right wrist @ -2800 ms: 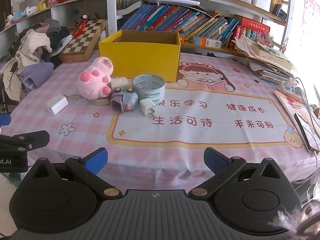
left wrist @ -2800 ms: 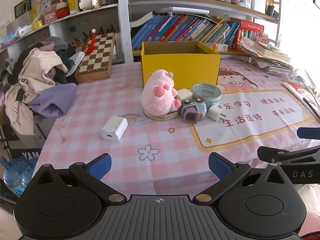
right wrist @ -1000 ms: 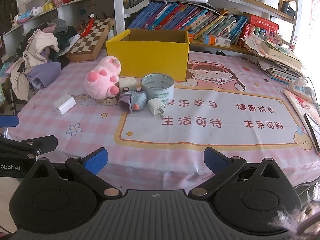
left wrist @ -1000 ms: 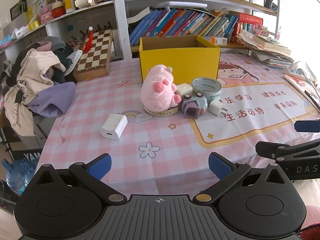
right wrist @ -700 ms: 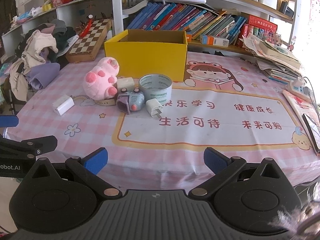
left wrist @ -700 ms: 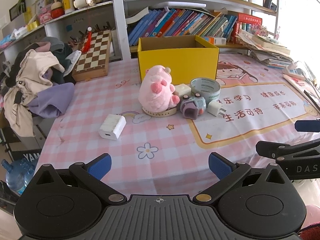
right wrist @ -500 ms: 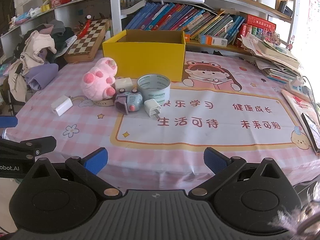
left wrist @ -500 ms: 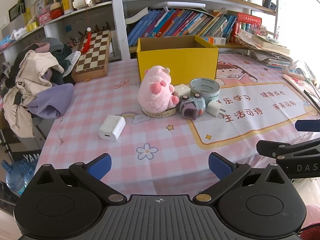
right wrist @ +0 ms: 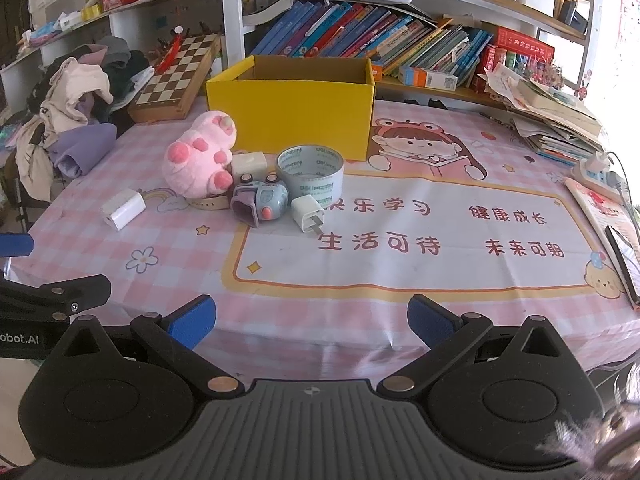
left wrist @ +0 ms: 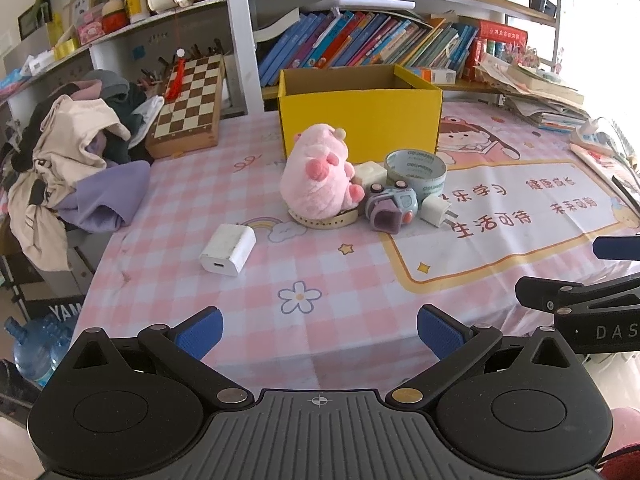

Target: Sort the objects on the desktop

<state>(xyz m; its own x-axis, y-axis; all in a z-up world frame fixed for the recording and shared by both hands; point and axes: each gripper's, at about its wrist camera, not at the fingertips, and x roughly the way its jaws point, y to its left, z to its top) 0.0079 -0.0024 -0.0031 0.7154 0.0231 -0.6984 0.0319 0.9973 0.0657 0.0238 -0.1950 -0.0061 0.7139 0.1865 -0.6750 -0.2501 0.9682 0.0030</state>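
Plush [left wrist: 316, 176], tape [left wrist: 415, 170], toy camera [left wrist: 390, 210] and two small chargers crowd together just in front of the yellow box [left wrist: 360, 114] on the tabletop [left wrist: 340, 280]; a bigger charger [left wrist: 228, 249] lies apart, left of the box. Both tongs, left [left wrist: 320, 330] and right [right wrist: 312, 318], hang wide open and empty at the near edge. Likely trouble: reaching into that cluster could nudge neighbours, since they touch, and the plush sits on a strap that might drag along.
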